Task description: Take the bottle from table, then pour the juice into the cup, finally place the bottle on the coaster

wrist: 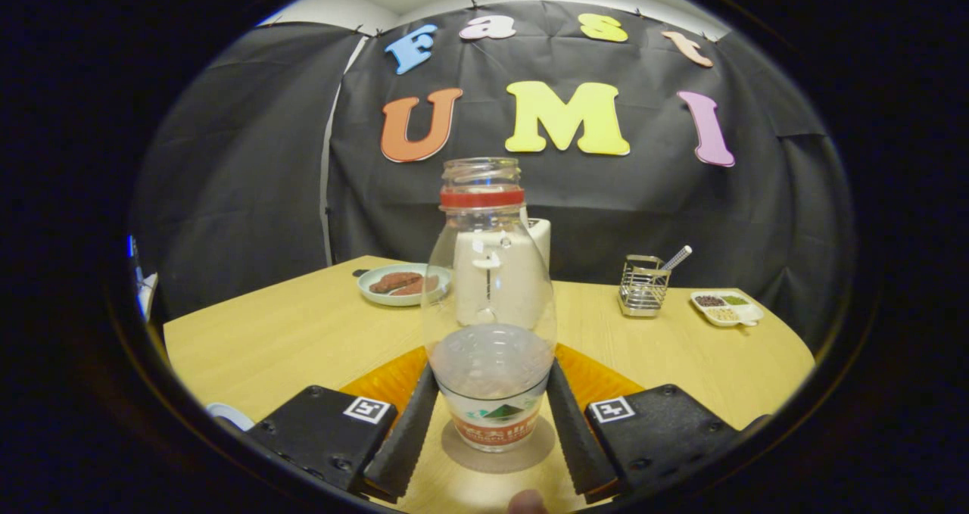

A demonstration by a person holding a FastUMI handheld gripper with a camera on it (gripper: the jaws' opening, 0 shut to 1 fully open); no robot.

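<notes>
The clear plastic bottle [489, 309] stands upright on the pale wooden table [303, 332], uncapped, with a red ring at its neck and a printed label too small to read. The gripper [490, 415] pinches its lower body, both ribbed fingers [409, 431] pressing its sides. An orange coaster [386, 381] lies just beyond.

The clear bottle [490, 309] stands upright between the fingers of the gripper [490, 408], both pressing its lower sides. Under it lies an orange coaster [386, 381]; beyond it, a white cup [530, 272] on the table [288, 332]
</notes>
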